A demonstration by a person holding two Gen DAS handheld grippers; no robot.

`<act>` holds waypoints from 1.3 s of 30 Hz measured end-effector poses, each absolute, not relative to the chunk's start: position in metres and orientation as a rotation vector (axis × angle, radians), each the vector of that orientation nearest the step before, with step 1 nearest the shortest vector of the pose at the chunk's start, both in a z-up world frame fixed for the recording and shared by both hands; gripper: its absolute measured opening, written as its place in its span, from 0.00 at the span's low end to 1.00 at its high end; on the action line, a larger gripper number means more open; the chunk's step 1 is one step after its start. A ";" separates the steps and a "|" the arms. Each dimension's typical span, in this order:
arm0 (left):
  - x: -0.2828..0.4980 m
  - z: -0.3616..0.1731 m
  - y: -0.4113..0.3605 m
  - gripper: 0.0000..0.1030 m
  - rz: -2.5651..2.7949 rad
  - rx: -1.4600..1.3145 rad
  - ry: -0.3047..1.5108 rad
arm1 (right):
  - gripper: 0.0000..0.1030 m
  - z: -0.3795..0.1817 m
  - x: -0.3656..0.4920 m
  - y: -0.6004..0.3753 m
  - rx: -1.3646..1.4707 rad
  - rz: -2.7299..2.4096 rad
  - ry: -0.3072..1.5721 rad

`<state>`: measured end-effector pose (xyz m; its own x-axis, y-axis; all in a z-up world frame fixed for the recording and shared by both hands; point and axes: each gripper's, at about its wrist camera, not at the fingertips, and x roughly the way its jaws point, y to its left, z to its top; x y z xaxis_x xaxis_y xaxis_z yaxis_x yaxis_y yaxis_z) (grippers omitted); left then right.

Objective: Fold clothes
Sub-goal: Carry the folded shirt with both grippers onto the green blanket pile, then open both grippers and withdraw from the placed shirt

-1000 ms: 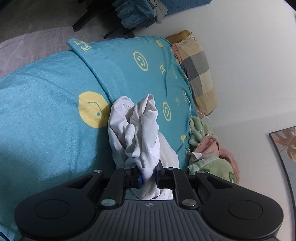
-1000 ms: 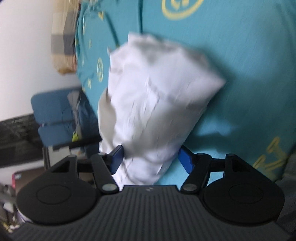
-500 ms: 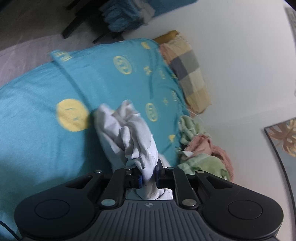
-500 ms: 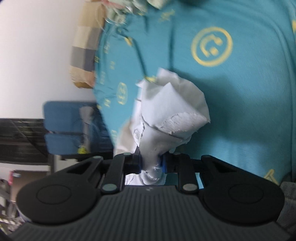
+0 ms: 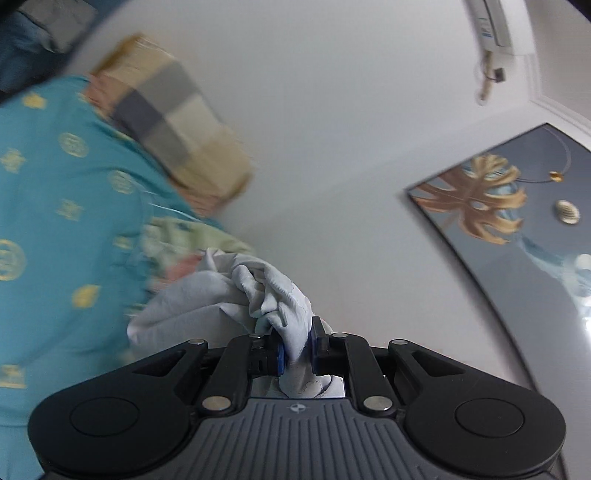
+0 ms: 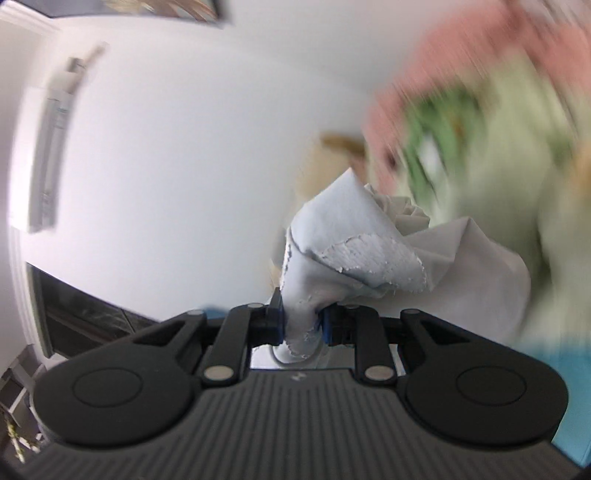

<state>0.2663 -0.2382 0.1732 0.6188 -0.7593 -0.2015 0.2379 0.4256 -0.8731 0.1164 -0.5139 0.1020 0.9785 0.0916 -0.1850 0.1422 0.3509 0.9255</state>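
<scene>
A white garment (image 5: 221, 295) hangs bunched in front of my left gripper (image 5: 295, 350), whose blue pads are shut on a twisted fold of it. The same white garment (image 6: 351, 251), with a frayed edge showing, is pinched between the pads of my right gripper (image 6: 301, 325), which is shut on it. Both grippers are lifted off the bed and point nearly level toward the white wall. Most of the garment below the grippers is hidden.
A teal bedsheet (image 5: 55, 221) with yellow symbols lies at the left. A checked pillow (image 5: 173, 125) sits at its head. Green and pink clothes (image 6: 480, 129) are blurred at the right. A framed picture (image 5: 517, 229) and an air conditioner (image 5: 491, 22) hang on the wall.
The right gripper closed on the white garment. Both grippers then rose fast with it, and the view swung from the bed up to the wall.
</scene>
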 end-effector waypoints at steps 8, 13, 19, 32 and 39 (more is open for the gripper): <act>0.277 0.090 -0.391 0.13 -0.864 -0.780 0.724 | 0.22 0.103 0.091 -0.629 0.932 -0.203 0.167; 0.250 0.002 -0.397 0.13 -0.870 -0.610 0.870 | 0.22 0.024 0.072 -0.640 0.920 -0.322 0.427; 0.235 -0.019 -0.389 0.18 -0.851 -0.462 0.885 | 0.22 -0.023 0.056 -0.621 0.862 -0.351 0.527; 0.130 0.093 -0.345 1.00 -0.796 -0.121 0.653 | 0.78 0.055 -0.011 -0.577 0.691 -0.391 0.478; 0.051 0.132 -0.303 1.00 -0.759 -0.031 0.513 | 0.77 0.099 -0.062 -0.517 0.484 -0.352 0.402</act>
<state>0.0506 -0.3034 0.1321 0.6094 -0.6641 -0.4331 0.6496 0.7314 -0.2076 -0.0620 -0.5168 0.0990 0.8636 -0.2290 -0.4492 0.4151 0.8286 0.3755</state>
